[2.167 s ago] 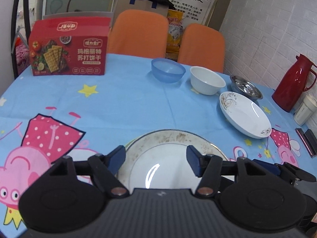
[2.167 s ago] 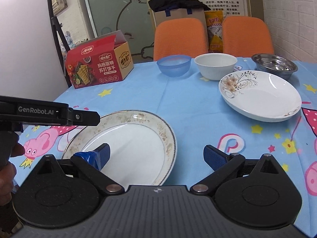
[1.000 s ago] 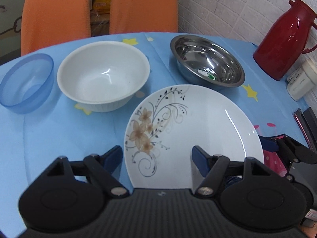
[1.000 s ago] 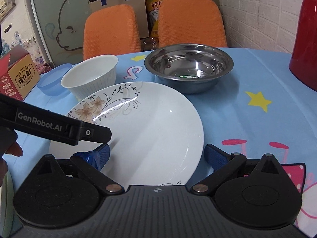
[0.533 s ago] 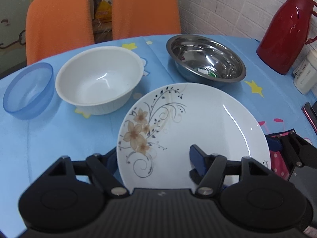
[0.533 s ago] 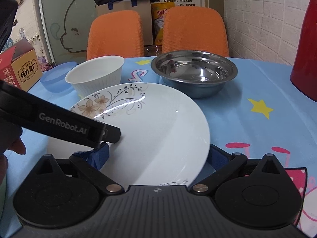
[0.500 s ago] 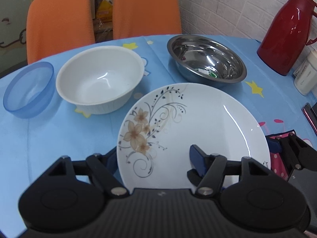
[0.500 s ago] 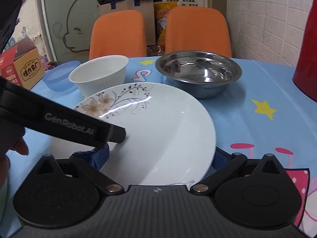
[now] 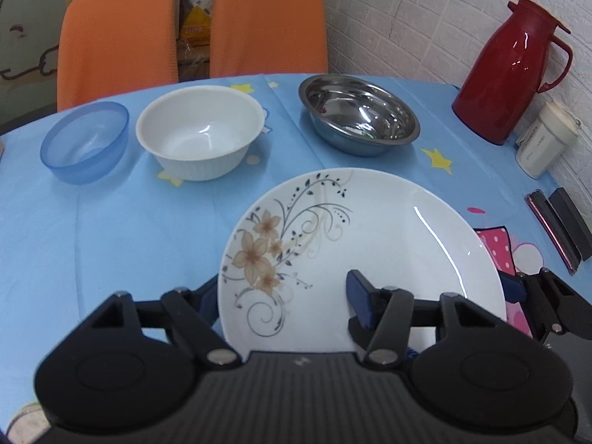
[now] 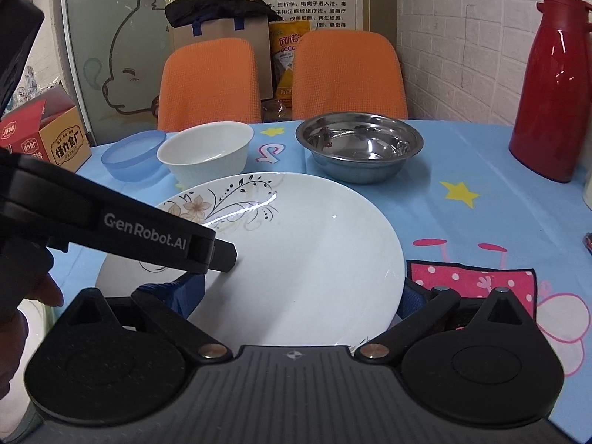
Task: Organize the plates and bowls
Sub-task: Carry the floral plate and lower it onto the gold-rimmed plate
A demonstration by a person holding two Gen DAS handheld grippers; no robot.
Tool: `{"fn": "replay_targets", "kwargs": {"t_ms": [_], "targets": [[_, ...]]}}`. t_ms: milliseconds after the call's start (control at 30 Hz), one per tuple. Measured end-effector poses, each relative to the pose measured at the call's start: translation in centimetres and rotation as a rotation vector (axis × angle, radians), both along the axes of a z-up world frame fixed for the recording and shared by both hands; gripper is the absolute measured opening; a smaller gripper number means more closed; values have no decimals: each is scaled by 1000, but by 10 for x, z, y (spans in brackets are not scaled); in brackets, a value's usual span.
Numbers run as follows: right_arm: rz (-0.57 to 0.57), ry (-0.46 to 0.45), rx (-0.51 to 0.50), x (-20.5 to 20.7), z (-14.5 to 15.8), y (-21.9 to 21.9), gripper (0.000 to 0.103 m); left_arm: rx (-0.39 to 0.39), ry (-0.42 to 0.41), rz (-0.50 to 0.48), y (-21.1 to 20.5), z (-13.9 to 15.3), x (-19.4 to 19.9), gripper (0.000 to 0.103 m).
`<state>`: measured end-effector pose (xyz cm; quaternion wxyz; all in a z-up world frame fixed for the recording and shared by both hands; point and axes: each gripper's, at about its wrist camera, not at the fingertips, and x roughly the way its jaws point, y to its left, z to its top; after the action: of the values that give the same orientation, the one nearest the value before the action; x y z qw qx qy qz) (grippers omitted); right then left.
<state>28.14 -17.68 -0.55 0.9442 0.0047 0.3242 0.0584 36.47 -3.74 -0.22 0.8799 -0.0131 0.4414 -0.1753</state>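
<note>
A white flower-patterned plate (image 9: 370, 236) sits tilted between both grippers; it also shows in the right wrist view (image 10: 296, 255). My left gripper (image 9: 285, 296) is open, one finger under the plate's left rim, the other over its inside. My right gripper (image 10: 299, 292) is open, its fingers straddling the plate's near rim. Behind stand a blue bowl (image 9: 87, 140), a white bowl (image 9: 201, 131) and a steel bowl (image 9: 359, 113).
A red thermos (image 9: 514, 70) and a white cup (image 9: 544, 137) stand at the right edge. Two orange chairs (image 9: 192, 26) stand behind the table. A red biscuit box (image 10: 40, 133) stands at the far left. The blue tablecloth (image 9: 129, 229) covers the table.
Both grippers moved from the gold-rimmed plate to the flower plate and closed in on it. The plate's near side now looks lifted off the cloth.
</note>
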Motion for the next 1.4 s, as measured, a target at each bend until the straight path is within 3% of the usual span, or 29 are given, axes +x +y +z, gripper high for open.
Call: {"fn": "replay_targets", "kwargs": {"t_ms": [133,367,700,1033,1267,1400], "targets": [[5,-23,24,-26,12,13,91,-1,-41,15,19,14,-30,56],[97,-63,51,-63,28,69,91,8,-79,109,89,35,-82,56],[257,-18,60,-102,18,156,91,22,-63,260,181,18,-151,56],[270,25,3,-113,0,176,91,-62,-37,271,203,-10,-157,57],[296,28,-10,-112,-2,175,90,-97,-61,266,209,-9,-160,62],[286,18,-10,-114,-2,173,89,-83,-122,285,211,3,-165,67]]}}
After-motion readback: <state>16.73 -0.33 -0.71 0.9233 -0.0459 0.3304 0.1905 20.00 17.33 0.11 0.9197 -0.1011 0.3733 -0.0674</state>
